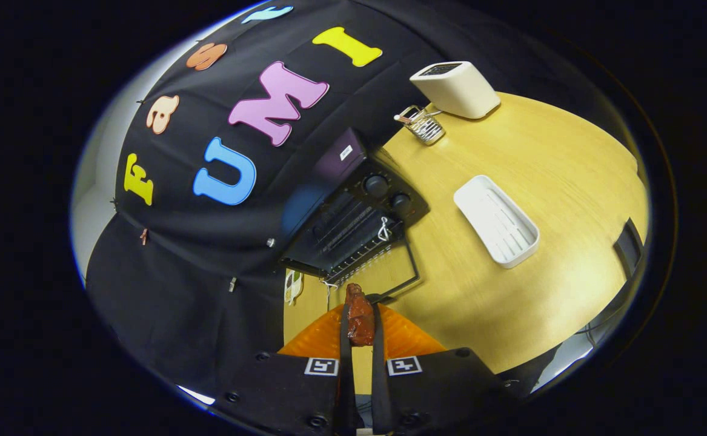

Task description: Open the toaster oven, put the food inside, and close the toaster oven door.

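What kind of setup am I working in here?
Likely a mock kitchen counter in a recording booth: a wooden table against black cloth, with a black toaster oven, door open, a white toaster and a white tray. The tool is shut on a reddish-brown food piece.

So I've got the food point(360, 318), a lumpy reddish-brown chunk, looks like meat, pinched upright between the gripper point(360, 327) fingers. Just ahead sits the black toaster oven point(353, 224) on the wooden table, door dropped flat open toward me, wire rack showing inside, two knobs beside the opening.
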